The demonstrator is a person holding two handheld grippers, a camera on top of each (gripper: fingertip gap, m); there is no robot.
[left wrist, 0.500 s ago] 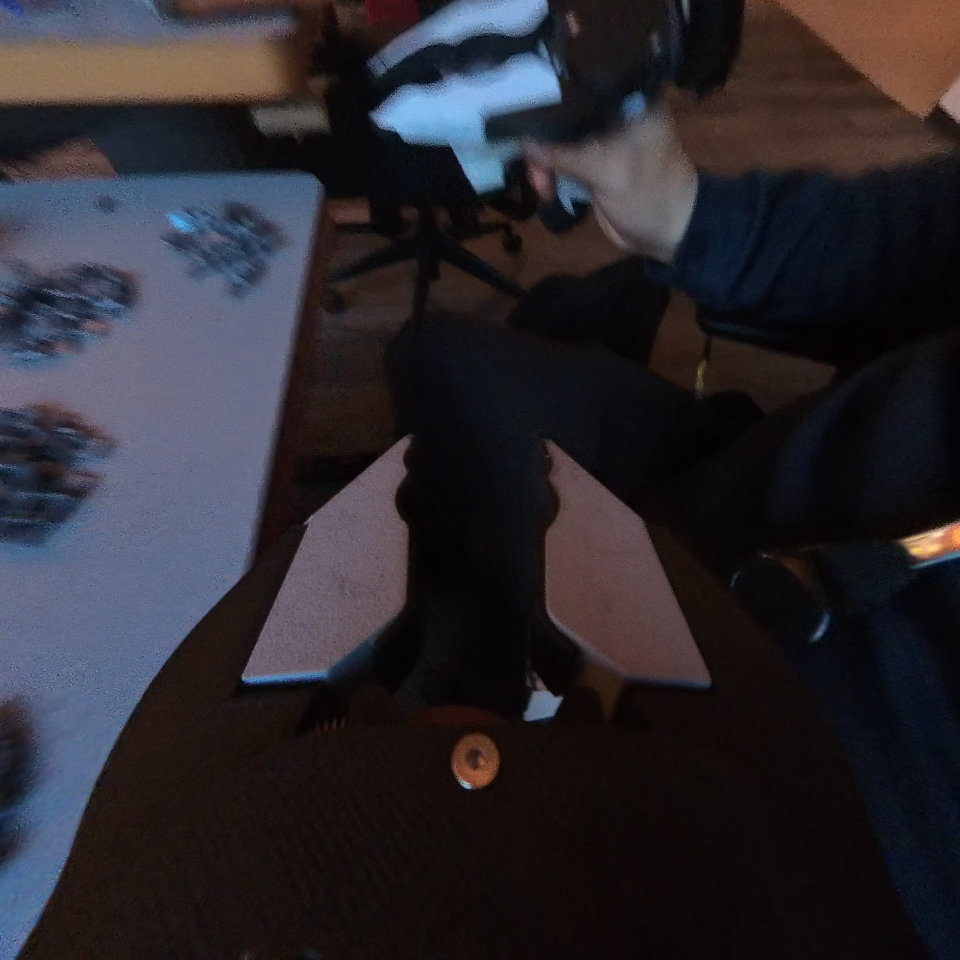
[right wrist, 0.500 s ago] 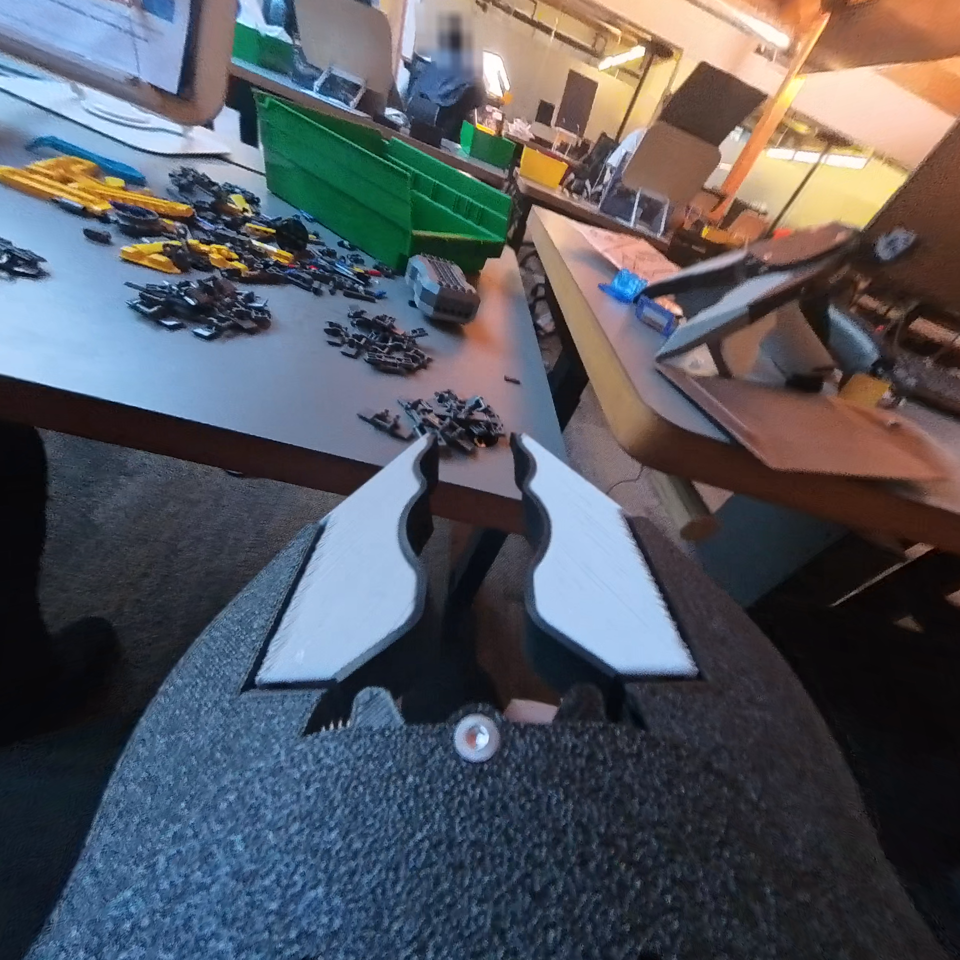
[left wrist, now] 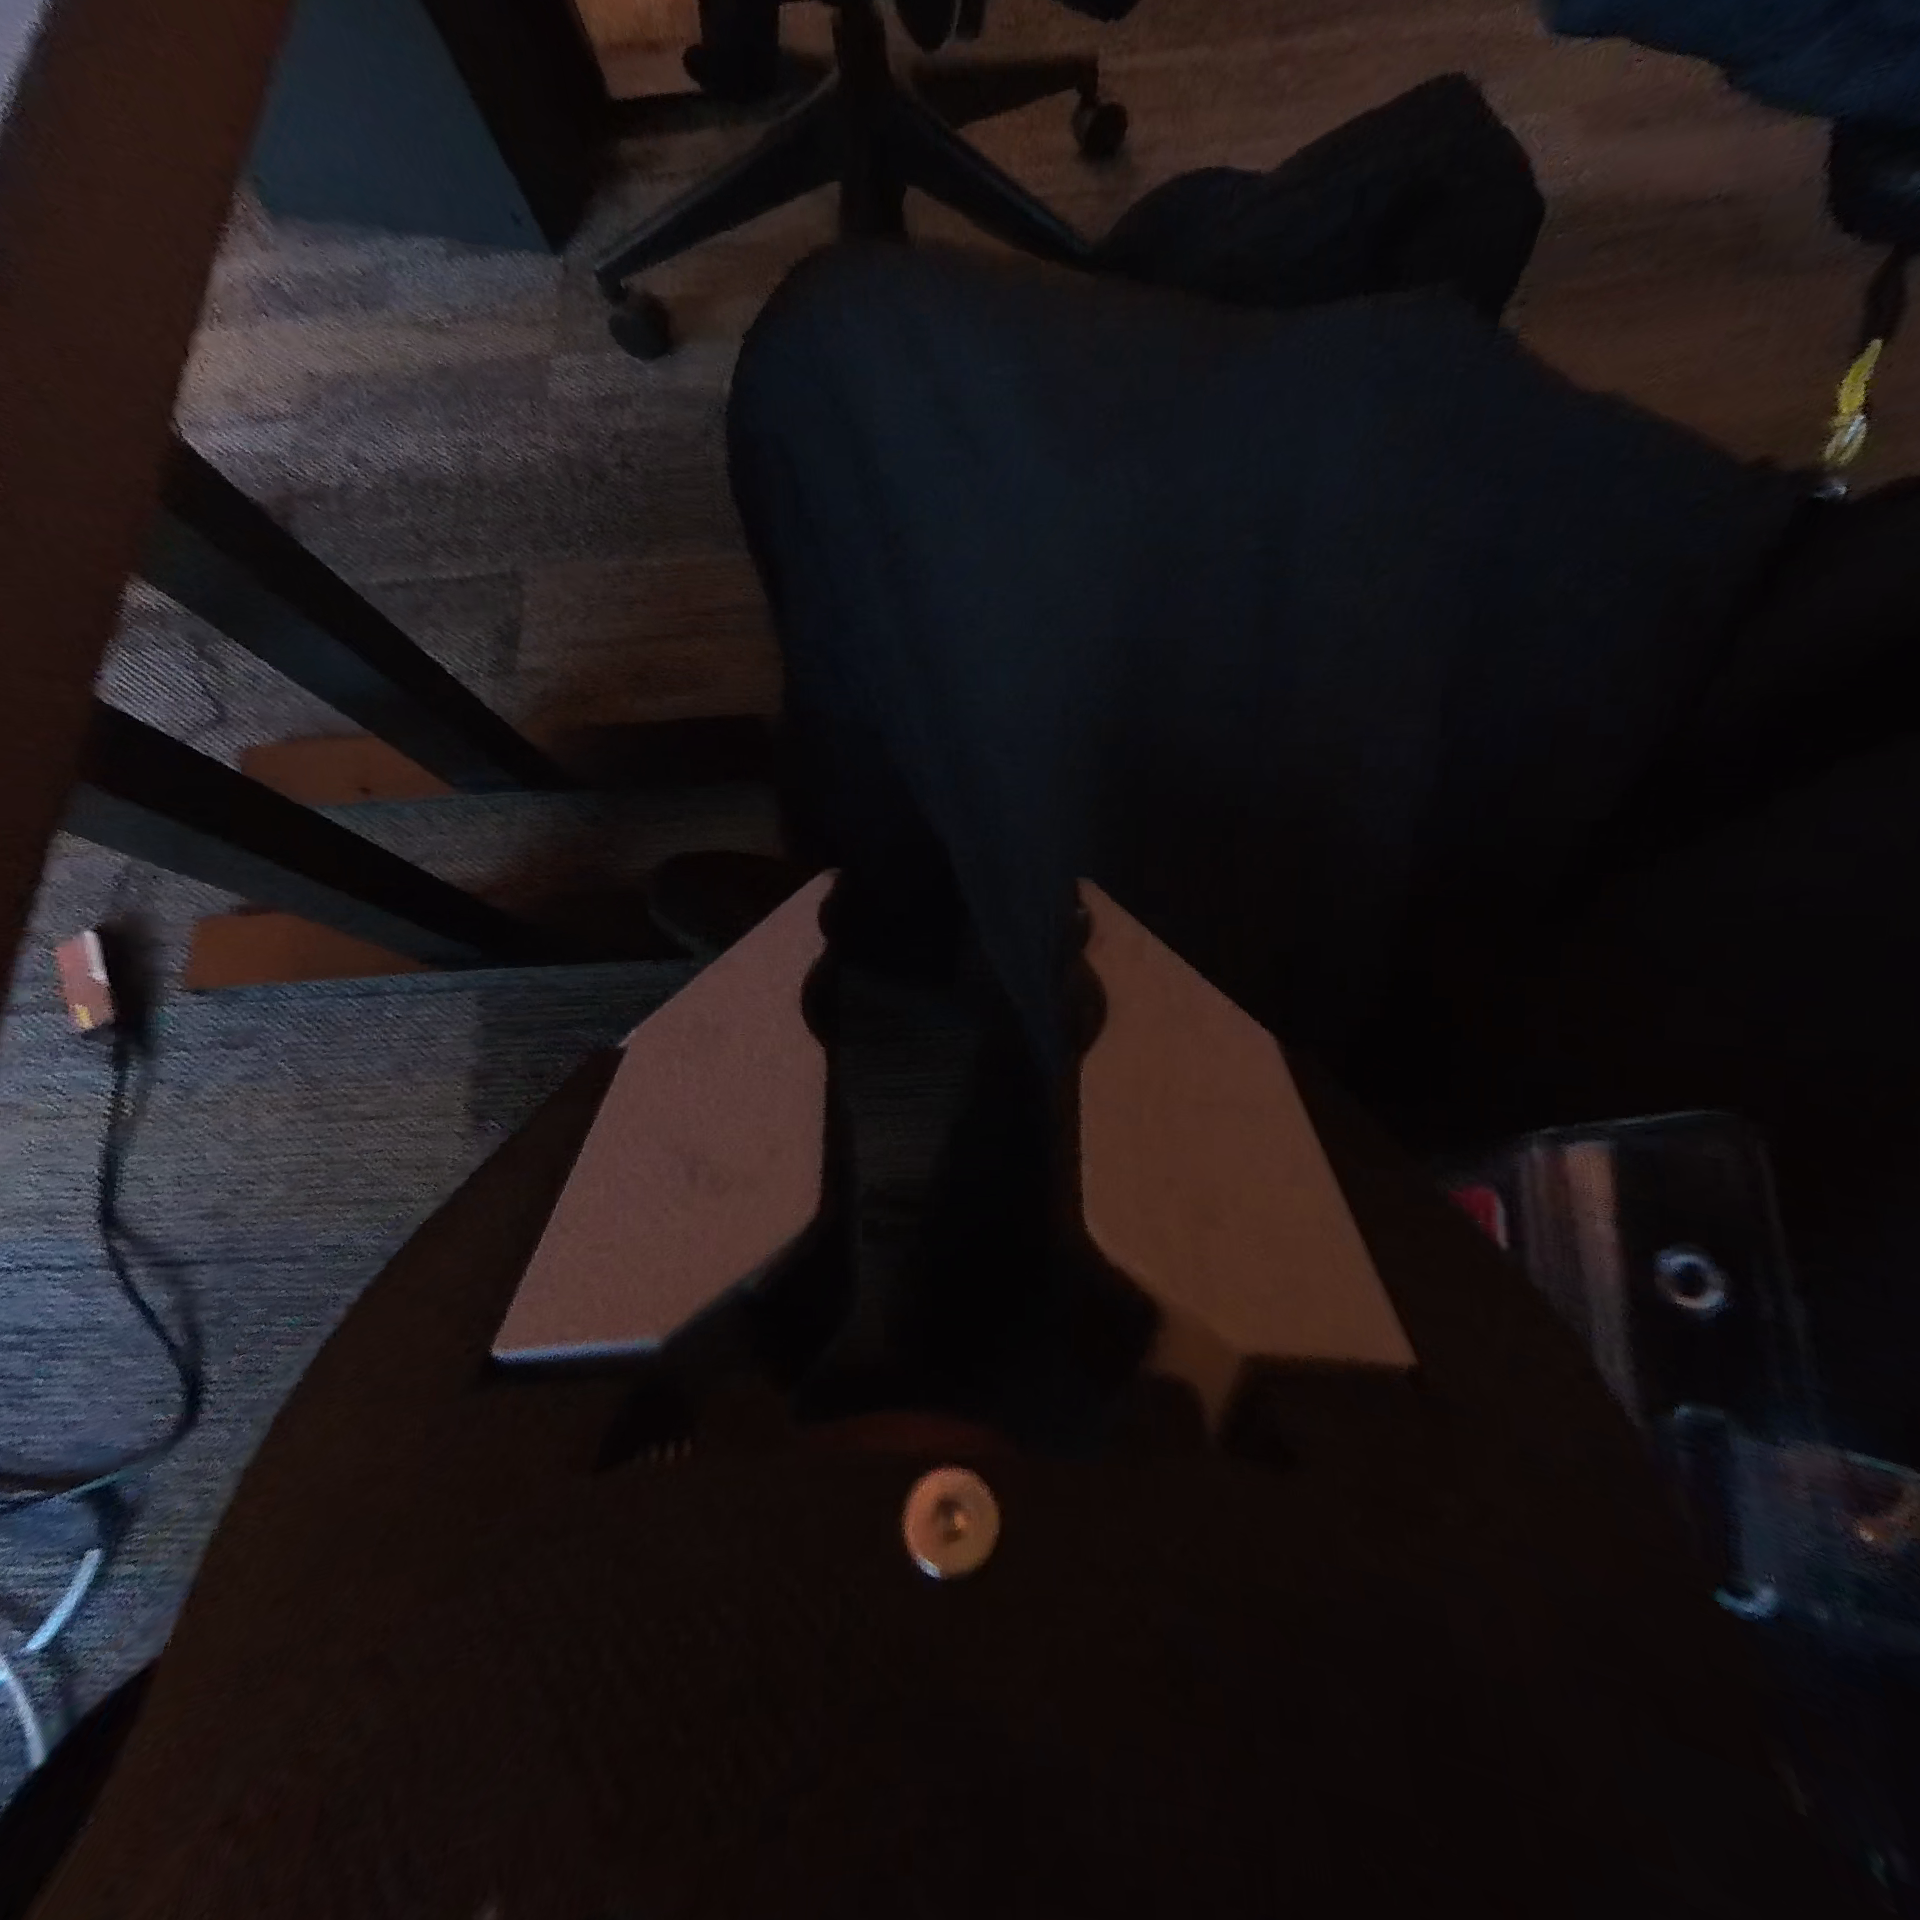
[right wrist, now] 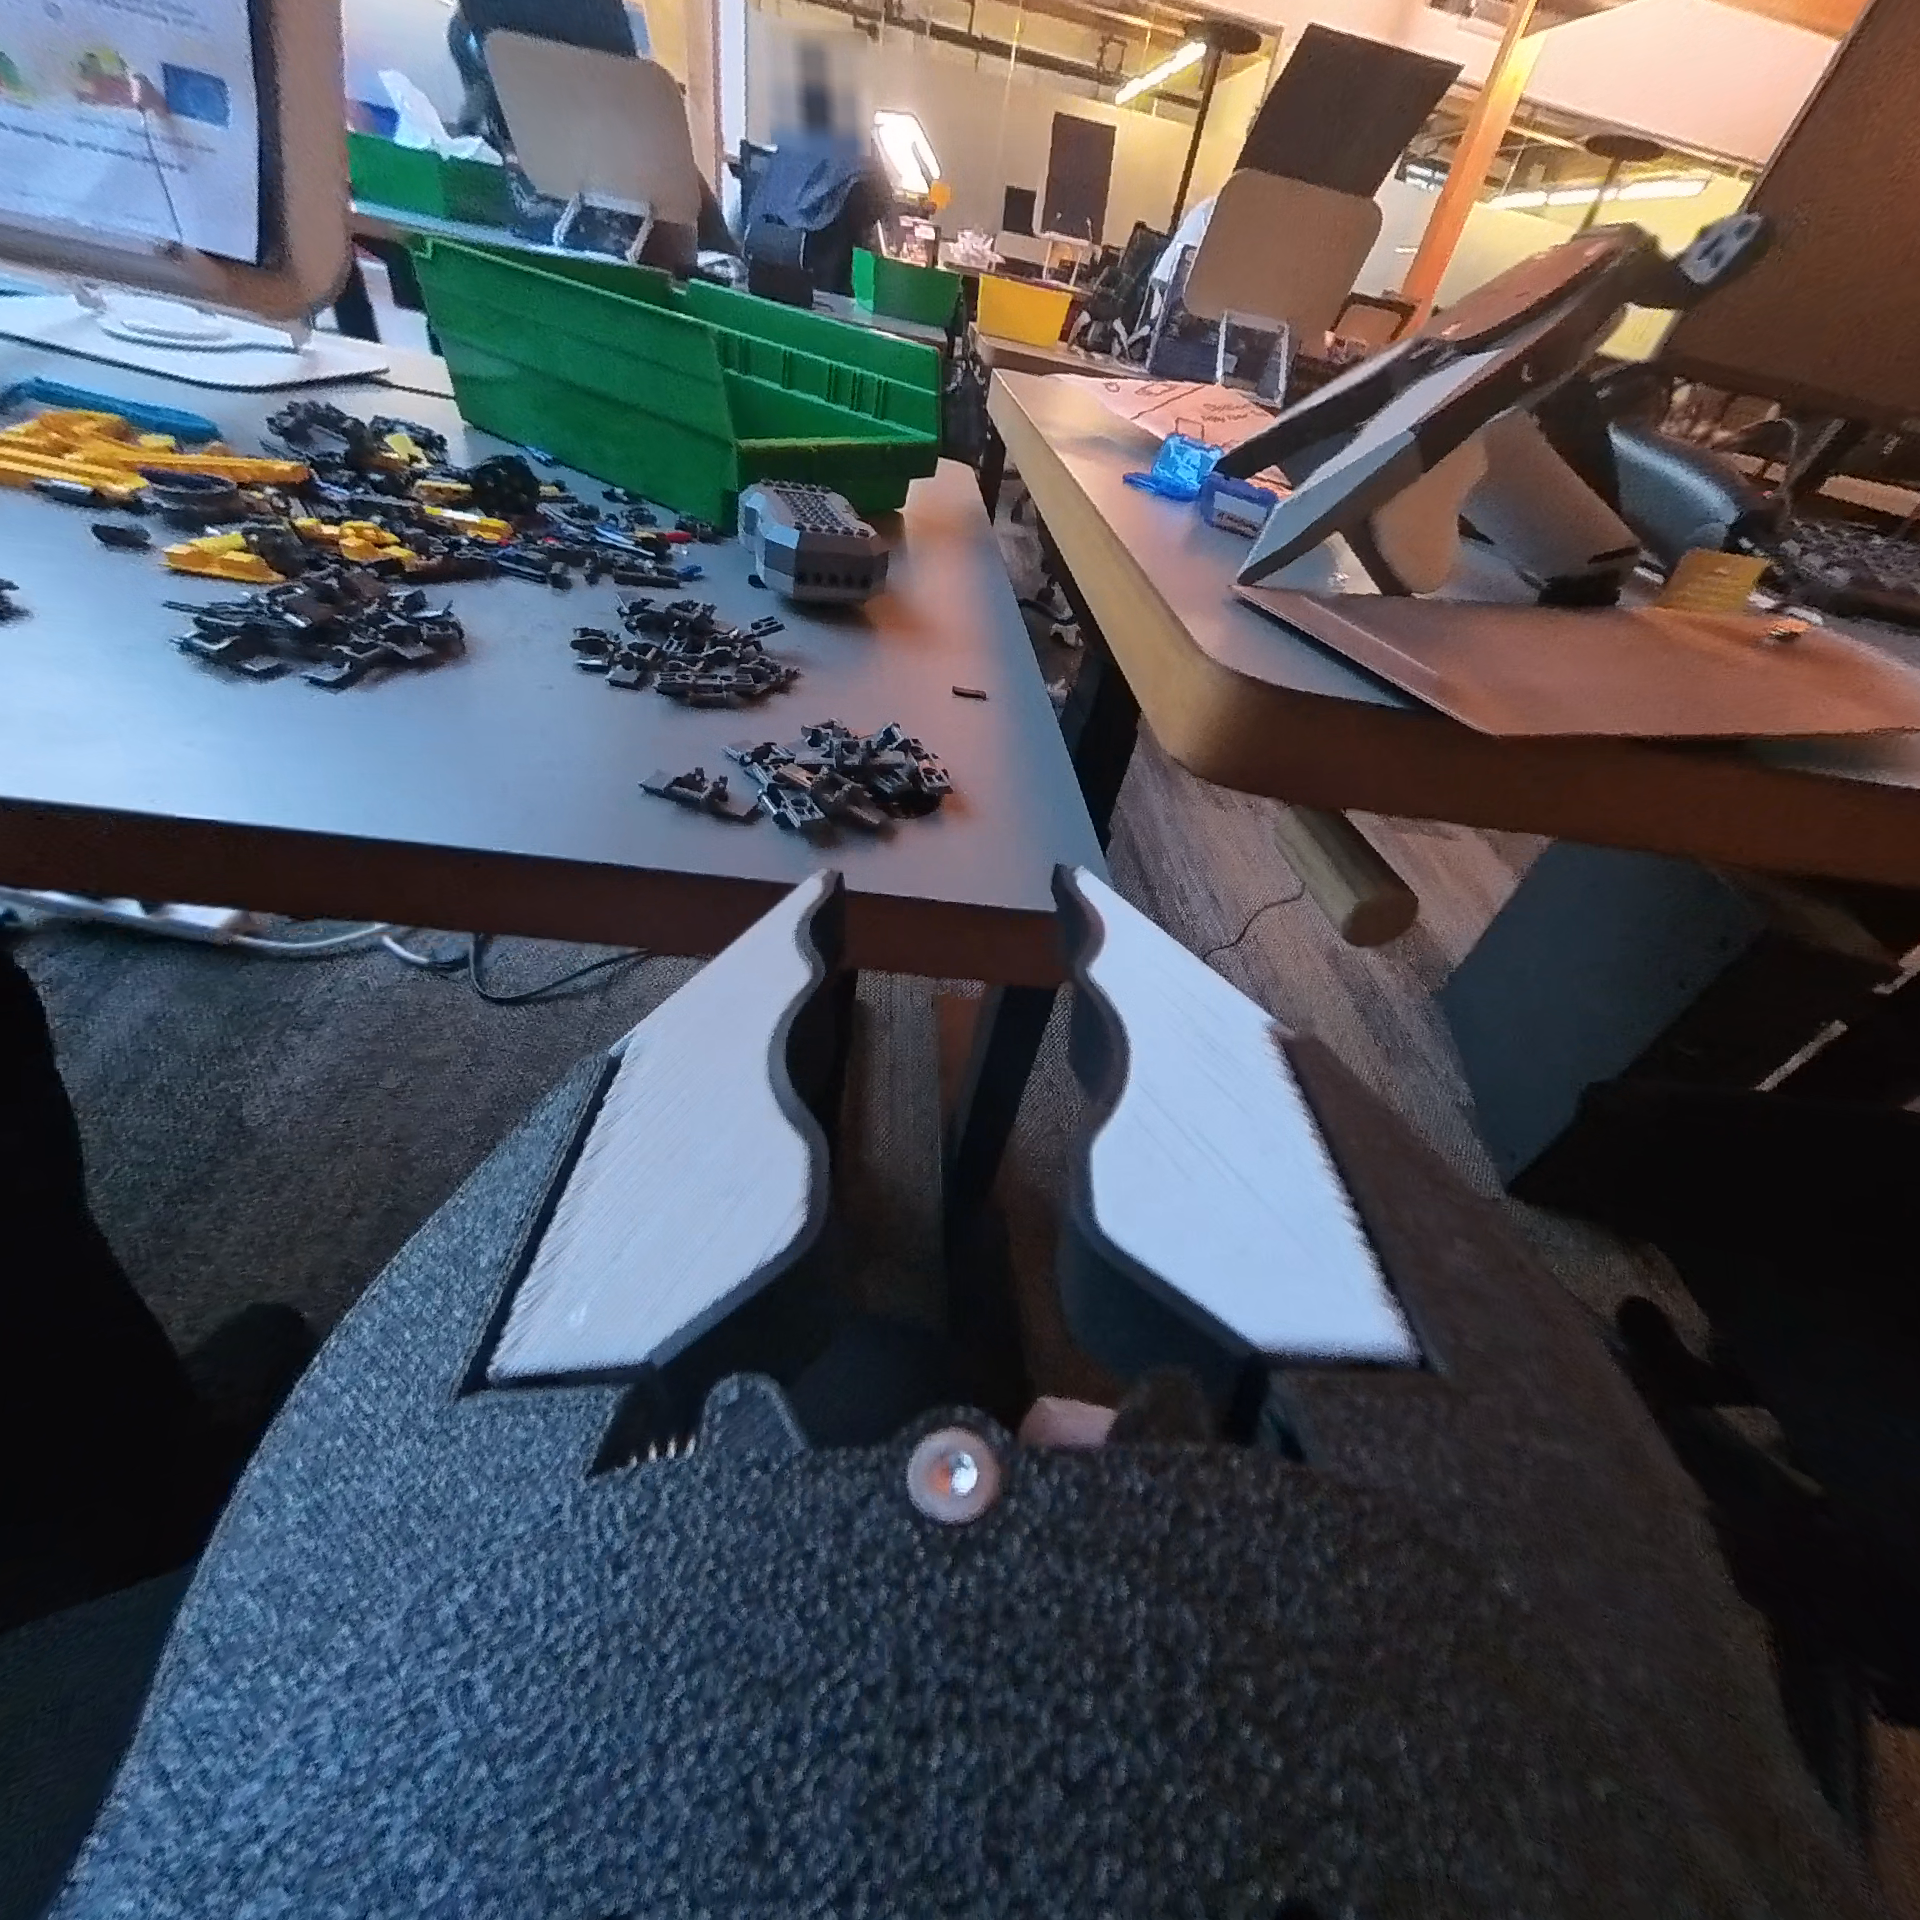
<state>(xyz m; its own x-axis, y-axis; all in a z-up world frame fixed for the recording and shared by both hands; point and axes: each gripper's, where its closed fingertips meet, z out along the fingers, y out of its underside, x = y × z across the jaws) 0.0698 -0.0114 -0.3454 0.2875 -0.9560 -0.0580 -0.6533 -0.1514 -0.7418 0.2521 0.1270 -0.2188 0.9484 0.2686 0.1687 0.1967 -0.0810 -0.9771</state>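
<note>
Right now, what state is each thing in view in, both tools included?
Left tool: open, empty, low beside the table, over a dark trouser leg.
Right tool: open, empty, just short of the dark table edge.
Long green plastic bin: upright on the table; contents hidden.
Grey studded brick block: lying beside the bin.
Small black plastic pieces: loose piles.

Grey carpet (left wrist: 416,436) at left, black office-chair base (left wrist: 862,156) along the top, dark table (right wrist: 499,748) at left, tan-edged desk (right wrist: 1195,623) at right, orange pillar (right wrist: 1465,156) upper right, warm ceiling lights lit.
</note>
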